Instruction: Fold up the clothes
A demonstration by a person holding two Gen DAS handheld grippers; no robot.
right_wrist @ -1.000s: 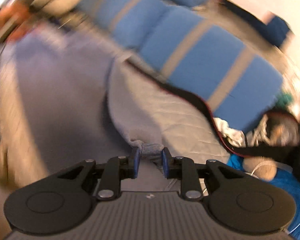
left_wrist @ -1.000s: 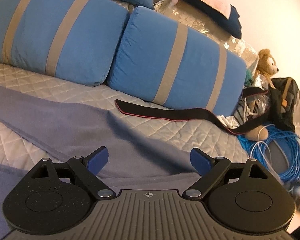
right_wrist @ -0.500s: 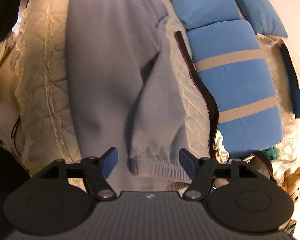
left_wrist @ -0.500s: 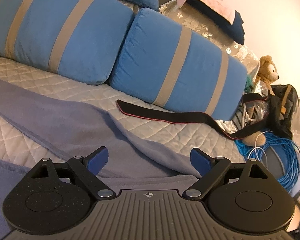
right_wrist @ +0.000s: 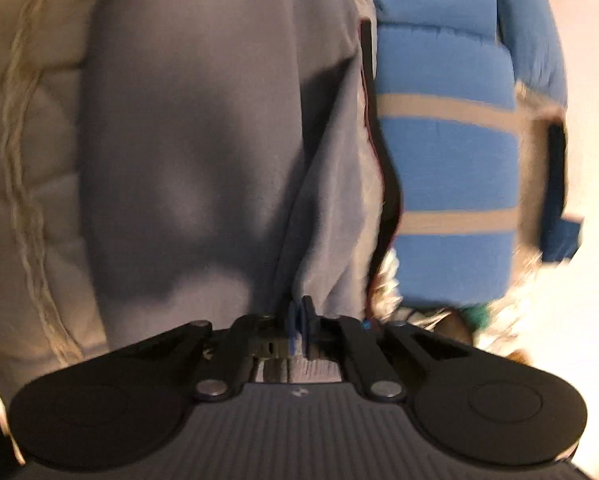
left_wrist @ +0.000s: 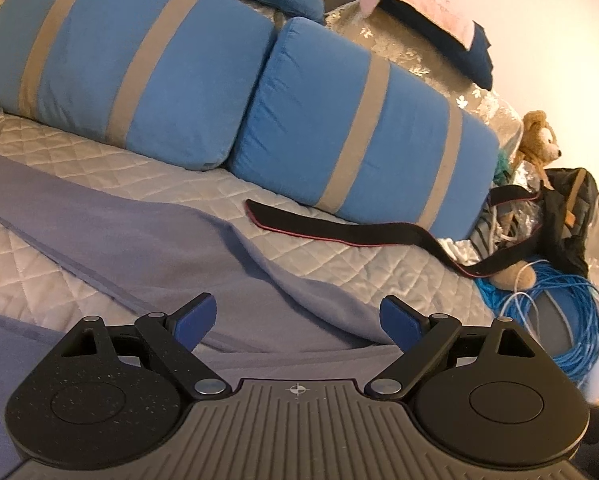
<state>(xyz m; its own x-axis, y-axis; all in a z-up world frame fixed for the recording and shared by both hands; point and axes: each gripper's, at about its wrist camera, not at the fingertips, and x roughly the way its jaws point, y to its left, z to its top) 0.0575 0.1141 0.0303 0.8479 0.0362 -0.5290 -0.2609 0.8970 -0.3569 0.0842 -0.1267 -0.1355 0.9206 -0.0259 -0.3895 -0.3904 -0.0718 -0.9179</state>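
1. Left tool gapes wide with nothing between its fingers, above grey-blue trousers spread on the quilted bed.
2. Right tool is clamped tight on the trousers' edge, beside blue striped pillows.

bed: quilted cover | striped blue pillows (two) | plain wall

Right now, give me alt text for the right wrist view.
The right gripper is shut on a fold of grey garment spread on a cream quilt. A black strap and blue striped pillows lie to the right; the image is blurred.
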